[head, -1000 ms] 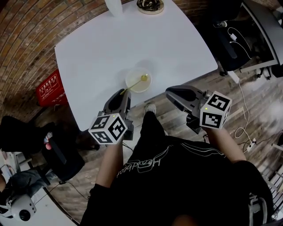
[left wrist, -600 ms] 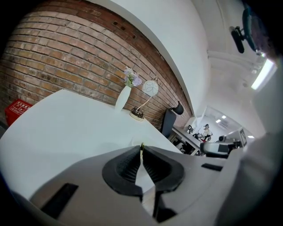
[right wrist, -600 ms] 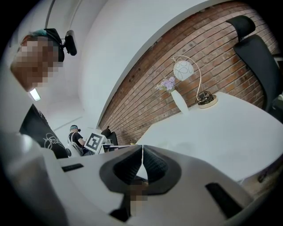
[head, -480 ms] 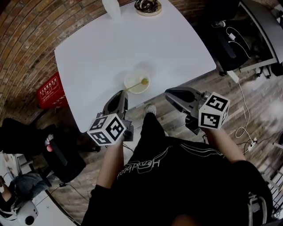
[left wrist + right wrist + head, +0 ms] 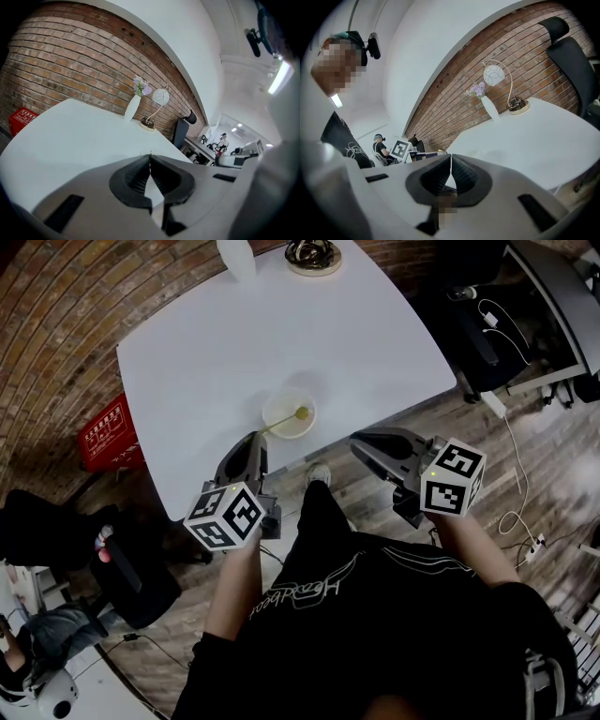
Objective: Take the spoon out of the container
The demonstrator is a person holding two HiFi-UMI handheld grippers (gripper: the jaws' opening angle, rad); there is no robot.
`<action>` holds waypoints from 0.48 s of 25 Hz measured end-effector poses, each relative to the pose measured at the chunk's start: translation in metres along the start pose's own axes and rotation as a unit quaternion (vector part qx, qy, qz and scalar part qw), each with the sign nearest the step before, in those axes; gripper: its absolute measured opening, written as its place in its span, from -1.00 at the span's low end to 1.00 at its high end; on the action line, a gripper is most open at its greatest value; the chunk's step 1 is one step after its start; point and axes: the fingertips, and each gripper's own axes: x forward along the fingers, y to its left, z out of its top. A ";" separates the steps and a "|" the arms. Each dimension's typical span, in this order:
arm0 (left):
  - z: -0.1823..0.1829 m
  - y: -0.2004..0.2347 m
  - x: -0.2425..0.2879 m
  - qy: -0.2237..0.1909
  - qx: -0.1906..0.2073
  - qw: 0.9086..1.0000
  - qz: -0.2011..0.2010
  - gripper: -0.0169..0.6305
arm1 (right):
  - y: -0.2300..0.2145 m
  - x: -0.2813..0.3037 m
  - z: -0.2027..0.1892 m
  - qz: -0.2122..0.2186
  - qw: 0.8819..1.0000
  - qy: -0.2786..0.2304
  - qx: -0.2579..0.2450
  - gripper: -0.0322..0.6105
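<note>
A shallow pale container [image 5: 274,407] sits near the front edge of the white table [image 5: 216,343]. In it lies a thin spoon [image 5: 281,423] with a yellow head, its handle pointing out toward the front left. My left gripper [image 5: 255,436] meets the end of that handle. In the left gripper view its jaws [image 5: 150,156] are pressed together with a thin sliver of the handle showing at their tip; the container is hidden below them. My right gripper [image 5: 360,439] hovers off the table's front edge, to the container's right, shut and empty [image 5: 450,158].
A white vase [image 5: 234,253] and a round lamp base [image 5: 315,251] stand at the table's far edge. A red crate [image 5: 105,430] is on the floor at the left. A black chair [image 5: 473,329] and cables lie to the right.
The left gripper's jaws have closed at the spoon handle's end. The right gripper has stayed where it was.
</note>
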 end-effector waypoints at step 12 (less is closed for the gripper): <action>0.028 -0.010 -0.031 -0.058 0.006 0.998 0.015 -0.93 | 0.017 -0.018 0.004 0.006 1.000 -0.013 -0.011 -0.90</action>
